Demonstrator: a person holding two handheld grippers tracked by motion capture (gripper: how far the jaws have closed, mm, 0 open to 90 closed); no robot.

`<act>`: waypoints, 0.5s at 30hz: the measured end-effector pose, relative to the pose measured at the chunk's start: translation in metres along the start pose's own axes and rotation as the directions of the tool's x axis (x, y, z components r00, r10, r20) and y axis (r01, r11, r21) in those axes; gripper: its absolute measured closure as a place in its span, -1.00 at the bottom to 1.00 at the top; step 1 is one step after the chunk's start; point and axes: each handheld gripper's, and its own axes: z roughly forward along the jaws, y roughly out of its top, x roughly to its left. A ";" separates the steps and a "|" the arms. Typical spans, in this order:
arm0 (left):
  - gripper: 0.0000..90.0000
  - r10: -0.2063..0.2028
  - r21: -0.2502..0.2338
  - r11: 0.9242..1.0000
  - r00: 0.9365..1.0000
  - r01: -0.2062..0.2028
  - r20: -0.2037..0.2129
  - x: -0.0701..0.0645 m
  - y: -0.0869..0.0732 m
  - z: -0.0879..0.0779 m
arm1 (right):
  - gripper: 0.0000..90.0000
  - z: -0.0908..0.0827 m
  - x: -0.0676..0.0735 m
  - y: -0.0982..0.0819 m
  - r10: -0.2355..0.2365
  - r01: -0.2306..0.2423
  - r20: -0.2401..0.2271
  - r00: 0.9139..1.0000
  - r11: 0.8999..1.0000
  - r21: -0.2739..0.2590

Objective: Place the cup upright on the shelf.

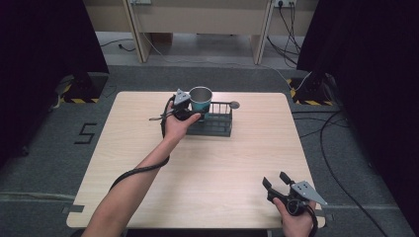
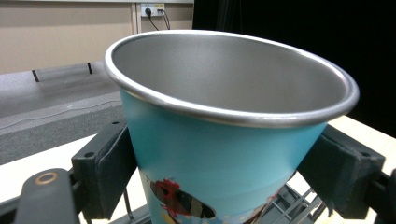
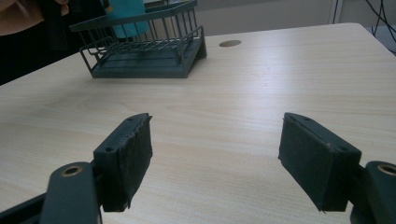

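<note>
Gripping the cup [image 2: 224, 154] across its blue body just under the rolled steel rim, the left tongs [image 1: 190, 114] are clamped on it from both sides, pads pressed to the painted wall. The cup sits at the left end of the dark wire rack [image 1: 213, 123], near the far edge of the counter [image 1: 207, 168]; whether it rests on the rack floor or hangs just above it I cannot tell. It looks like thin metal — light, stiff, unlikely to dent under this squeeze, but smooth and tapered, so it could slide downward through the pads if the hold loosens. A grip high under the rim, as now, seems the safest place. The rack's upright wires hem the cup in, so straight up looks like the free way out. The right tongs [image 3: 215, 158] stand wide apart and empty, low over the near right corner — plenty of bare wood lies between them and the rack.
</note>
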 end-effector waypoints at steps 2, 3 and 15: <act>-0.66 -0.002 0.006 1.000 1.000 0.002 -0.001 0.000 -0.002 0.001 | -0.42 0.000 0.000 0.000 0.001 -0.001 -0.001 1.000 1.000 0.000; -0.66 -0.004 0.010 1.000 1.000 0.004 -0.001 0.000 -0.004 0.001 | -0.42 0.000 0.000 0.000 0.004 -0.004 -0.001 1.000 1.000 0.000; -0.66 -0.002 0.024 1.000 1.000 0.002 0.004 -0.002 -0.010 0.007 | -0.42 0.000 -0.001 0.000 0.009 -0.009 -0.001 1.000 1.000 0.000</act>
